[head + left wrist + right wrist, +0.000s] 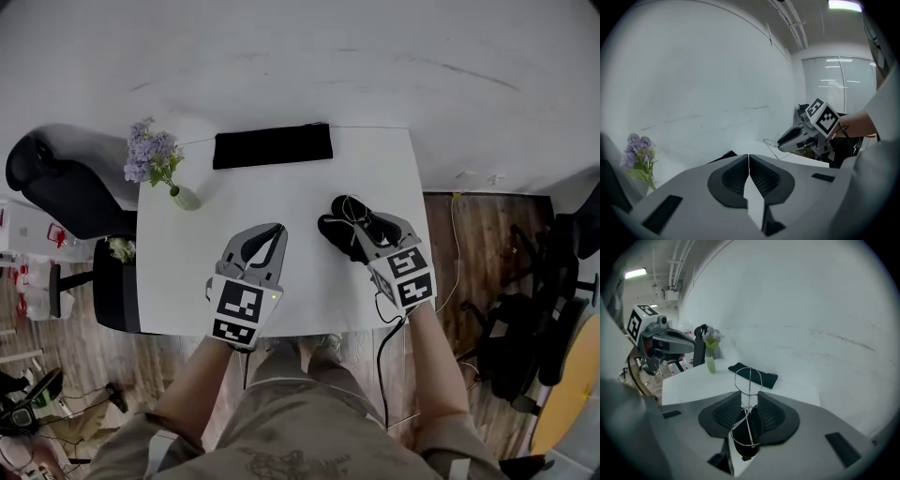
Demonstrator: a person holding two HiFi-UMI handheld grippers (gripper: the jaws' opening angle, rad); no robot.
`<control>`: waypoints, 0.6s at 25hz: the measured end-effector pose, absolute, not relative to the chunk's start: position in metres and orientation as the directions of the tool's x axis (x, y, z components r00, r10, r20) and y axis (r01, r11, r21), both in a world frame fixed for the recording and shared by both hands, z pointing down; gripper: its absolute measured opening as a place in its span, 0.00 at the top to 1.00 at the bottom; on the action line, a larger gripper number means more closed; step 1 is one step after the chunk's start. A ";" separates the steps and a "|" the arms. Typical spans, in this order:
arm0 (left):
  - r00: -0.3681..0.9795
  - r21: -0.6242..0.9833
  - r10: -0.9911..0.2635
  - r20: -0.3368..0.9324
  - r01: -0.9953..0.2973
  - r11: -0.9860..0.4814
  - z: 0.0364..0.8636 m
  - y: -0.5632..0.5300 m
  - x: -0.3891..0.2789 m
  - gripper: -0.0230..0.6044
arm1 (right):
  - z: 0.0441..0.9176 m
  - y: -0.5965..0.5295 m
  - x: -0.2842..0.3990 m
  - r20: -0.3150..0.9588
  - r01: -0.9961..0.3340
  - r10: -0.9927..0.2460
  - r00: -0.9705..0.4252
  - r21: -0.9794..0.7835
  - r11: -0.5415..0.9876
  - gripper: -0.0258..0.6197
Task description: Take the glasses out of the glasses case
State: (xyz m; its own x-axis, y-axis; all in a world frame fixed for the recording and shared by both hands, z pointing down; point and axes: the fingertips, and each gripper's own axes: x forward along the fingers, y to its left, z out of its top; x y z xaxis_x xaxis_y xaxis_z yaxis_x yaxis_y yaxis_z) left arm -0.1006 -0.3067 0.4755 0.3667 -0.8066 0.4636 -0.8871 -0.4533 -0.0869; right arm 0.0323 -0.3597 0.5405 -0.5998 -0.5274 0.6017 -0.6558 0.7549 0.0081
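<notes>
Thin wire-framed glasses [750,380] stand between the pads of my right gripper [749,397], which is shut on them. One rim sticks up past the fingertips and the other hangs down in the dark gap between the jaws. In the head view this gripper [339,217] hovers over the table's right side, lifted off the top. The black glasses case [272,147] lies flat at the table's far edge, apart from both grippers. My left gripper [278,231] hangs over the table's front middle, with its jaws [748,157] shut and nothing between them.
The white table [281,197] is small and square. A vase of purple flowers [155,161] stands at its back left corner. A black chair [66,187] is beyond the left edge. A white wall rises behind the table, and bags and cables lie on the floor at right.
</notes>
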 end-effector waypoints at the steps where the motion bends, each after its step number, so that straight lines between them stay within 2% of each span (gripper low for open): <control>1: 0.367 -0.095 -0.815 0.448 -0.887 -0.452 0.466 -0.306 -0.100 0.93 | 0.524 -0.358 0.034 0.576 -0.663 -0.547 -0.607 0.012 0.749 0.77; 8: 0.388 -0.152 -0.850 0.357 -0.873 -0.463 0.405 -0.297 -0.097 0.93 | 0.408 -0.334 0.052 0.391 -0.707 -0.672 -0.629 0.072 0.704 0.77; 15: 0.428 -0.197 -0.859 0.282 -0.850 -0.488 0.356 -0.280 -0.085 0.93 | 0.322 -0.291 0.074 0.208 -0.739 -0.733 -0.647 0.063 0.671 0.77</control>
